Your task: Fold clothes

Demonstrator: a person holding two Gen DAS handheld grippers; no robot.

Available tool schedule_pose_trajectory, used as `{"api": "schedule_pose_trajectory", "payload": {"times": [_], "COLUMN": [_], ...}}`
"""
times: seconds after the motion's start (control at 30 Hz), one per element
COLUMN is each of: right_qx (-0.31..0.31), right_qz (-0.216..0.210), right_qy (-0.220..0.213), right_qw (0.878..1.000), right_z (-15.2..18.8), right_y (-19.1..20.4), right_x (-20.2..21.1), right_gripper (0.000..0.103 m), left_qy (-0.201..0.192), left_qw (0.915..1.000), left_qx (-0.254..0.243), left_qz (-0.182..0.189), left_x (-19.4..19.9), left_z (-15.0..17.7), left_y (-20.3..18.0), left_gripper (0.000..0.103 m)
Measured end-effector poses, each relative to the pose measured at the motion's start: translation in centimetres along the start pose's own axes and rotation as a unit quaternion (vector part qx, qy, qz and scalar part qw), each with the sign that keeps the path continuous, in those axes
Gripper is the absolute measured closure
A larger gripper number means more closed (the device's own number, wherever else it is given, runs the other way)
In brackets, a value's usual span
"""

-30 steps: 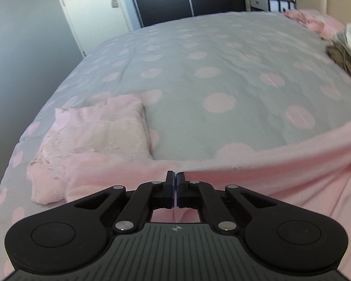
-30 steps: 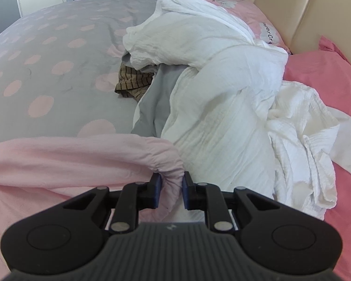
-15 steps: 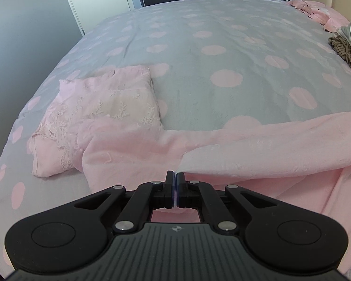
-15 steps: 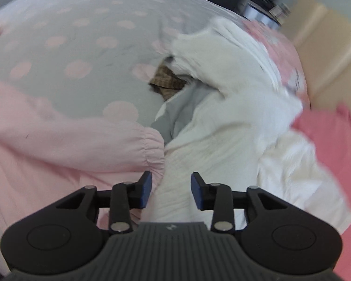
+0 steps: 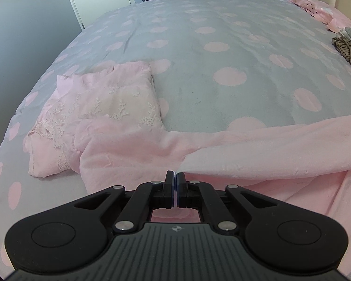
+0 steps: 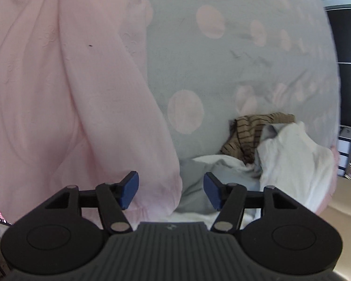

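Note:
A light pink garment (image 5: 257,149) lies spread across the near part of the bed, and its folded-over edge runs up to my left gripper (image 5: 175,175). That gripper is shut on the edge. In the right wrist view the same pink garment (image 6: 69,93) fills the left side. Its gathered cuff (image 6: 168,187) lies loose below my right gripper (image 6: 171,192). The jaws there are opening, and the blue pads (image 6: 129,190) stand clear of the cloth.
A folded pink lace garment (image 5: 100,107) lies on the grey duvet with pink dots (image 5: 222,46), beyond and left of the left gripper. A pile with a brown striped piece (image 6: 252,131) and white clothes (image 6: 292,157) sits right of the right gripper. Pink pillows (image 5: 320,11) lie far right.
My right gripper let go of the pink cuff, opened wide and rolled sharply, so its view has turned. The left gripper stayed shut on the edge, and the garment has settled flatter on the bed.

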State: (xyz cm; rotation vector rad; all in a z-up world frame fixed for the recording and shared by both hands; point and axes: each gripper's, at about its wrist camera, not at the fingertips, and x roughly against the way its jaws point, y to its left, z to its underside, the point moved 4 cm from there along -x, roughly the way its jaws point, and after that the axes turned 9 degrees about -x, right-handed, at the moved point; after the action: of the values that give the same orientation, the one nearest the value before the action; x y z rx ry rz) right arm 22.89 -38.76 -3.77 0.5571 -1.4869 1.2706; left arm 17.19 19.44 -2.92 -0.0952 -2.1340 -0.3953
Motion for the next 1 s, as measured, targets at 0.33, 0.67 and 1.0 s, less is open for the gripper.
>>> {"api": "schedule_pose_trajectory", "payload": {"times": [0.33,0.67,1.0], "right_qx": [0.029,-0.031,-0.176], "right_qz": [-0.131,-0.098,0.101], "right_qy": [0.067,0.031,-0.036], "right_qw": [0.989,0.994,0.979], "right_z": [-2.6,-0.2,2.0], "right_y": [-1.2,-2.0,-6.7], "right_x": [-5.0,-0.2,6.0], "right_gripper": [0.075,0.102,0.102], "left_qy": [0.015,0.007,-0.107], "left_qw": [0.9998,0.9998,0.9919], "left_qx": [0.01,0.014,0.054], "left_qz": [0.001,-0.01,-0.041], "left_x": [-1.6,-1.3,3.8], "left_z": [-0.7,-1.5,-8.9], "left_y": [0.7,1.3,3.5], "left_gripper": [0.101,0.101,0.103]}}
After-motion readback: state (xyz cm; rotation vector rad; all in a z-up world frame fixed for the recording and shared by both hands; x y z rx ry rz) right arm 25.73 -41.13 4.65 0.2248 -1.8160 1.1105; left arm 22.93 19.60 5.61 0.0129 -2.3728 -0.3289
